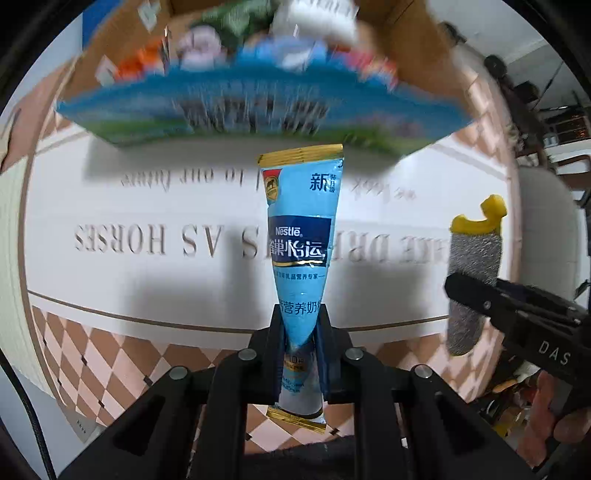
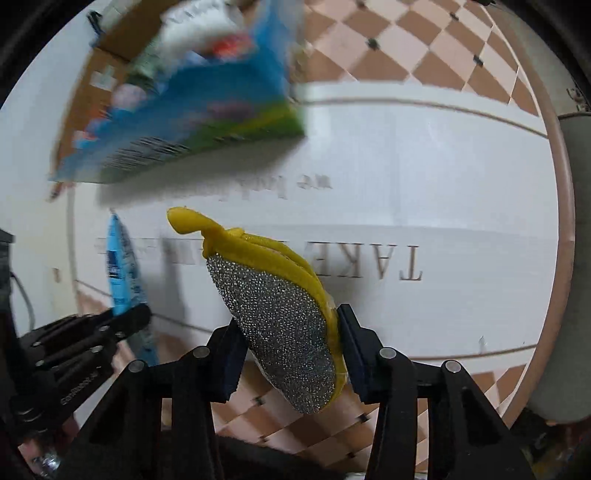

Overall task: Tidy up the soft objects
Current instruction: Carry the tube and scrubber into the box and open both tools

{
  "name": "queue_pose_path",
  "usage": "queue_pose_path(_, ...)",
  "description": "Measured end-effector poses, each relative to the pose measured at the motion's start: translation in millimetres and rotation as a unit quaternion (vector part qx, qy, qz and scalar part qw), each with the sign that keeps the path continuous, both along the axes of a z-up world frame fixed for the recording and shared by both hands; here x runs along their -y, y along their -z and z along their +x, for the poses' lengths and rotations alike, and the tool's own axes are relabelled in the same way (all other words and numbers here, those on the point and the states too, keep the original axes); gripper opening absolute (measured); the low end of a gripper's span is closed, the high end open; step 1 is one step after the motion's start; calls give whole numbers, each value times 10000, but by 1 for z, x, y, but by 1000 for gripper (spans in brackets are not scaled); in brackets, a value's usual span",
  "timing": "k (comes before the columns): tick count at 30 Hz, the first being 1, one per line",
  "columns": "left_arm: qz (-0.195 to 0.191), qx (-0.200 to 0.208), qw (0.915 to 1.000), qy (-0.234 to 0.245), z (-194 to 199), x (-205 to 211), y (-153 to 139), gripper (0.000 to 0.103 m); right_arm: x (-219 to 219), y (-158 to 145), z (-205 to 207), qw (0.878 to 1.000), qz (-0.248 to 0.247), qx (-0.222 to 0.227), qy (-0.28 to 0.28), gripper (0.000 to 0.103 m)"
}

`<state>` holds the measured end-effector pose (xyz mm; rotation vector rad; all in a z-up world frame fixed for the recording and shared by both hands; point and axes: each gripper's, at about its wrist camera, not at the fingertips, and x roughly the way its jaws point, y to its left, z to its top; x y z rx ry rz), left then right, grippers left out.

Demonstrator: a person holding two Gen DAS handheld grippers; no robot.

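My left gripper [image 1: 300,321] is shut on a blue Nestle sachet [image 1: 301,229], held upright above the white tablecloth [image 1: 147,206]. My right gripper [image 2: 290,328] is shut on a yellow-backed silver scouring sponge [image 2: 280,314], also held above the cloth. The sponge [image 1: 474,266] and the right gripper [image 1: 465,291] show at the right of the left wrist view. The sachet [image 2: 123,273] and the left gripper [image 2: 136,317] show at the left of the right wrist view. A blue box [image 1: 258,107] full of soft items stands ahead, blurred.
A cardboard box [image 1: 391,33] stands behind the blue box. The white cloth with printed lettering has a pink and brown checkered border [image 2: 406,40]. A chair and clutter [image 1: 546,122] show beyond the table's right edge.
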<state>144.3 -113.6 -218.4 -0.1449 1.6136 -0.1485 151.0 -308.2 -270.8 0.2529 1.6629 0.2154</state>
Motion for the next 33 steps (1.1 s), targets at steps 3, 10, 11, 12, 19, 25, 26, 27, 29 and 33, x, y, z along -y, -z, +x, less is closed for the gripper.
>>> queue_pose_path(3,-119,402,9991,-3,13,-2,-42,12,-1,-40,7,9992,281,283,66,49)
queue_pose_path(10,176,1232,9920,234,100,-28,-109,12,-12,-135,66,9920,448,1175,93,49)
queue_pose_path(11,295,1288,9909,260,117,-35,-110,12,-16,-144,84,9909,356,1298,98,49)
queue_pose_path(12,408,1315,9901,263,136,-42,-109,12,-22,-148,100,9902,288,1365,105,49)
queue_pose_path(19,890,770,9927,263,239,-86,-56,12,-45,-133,209,9893,-435,1367,259,49)
queue_pose_path(25,1331,481,9891,402,297,-101,-10,13,-74,-91,257,9884,-939,1139,346,49)
queue_pose_path(26,1357,400,9890,426,304,-102,-4,13,-75,-82,260,9887,-975,1077,366,49)
queue_pose_path(27,1412,326,9884,449,311,-105,5,13,-76,-74,264,9890,-1012,1007,390,49)
queue_pose_path(29,1539,231,9863,549,318,-107,16,13,-78,-55,273,9893,-1080,877,434,49)
queue_pose_path(33,1575,-126,9862,494,327,-115,35,20,-79,-31,281,9893,-1180,684,507,50)
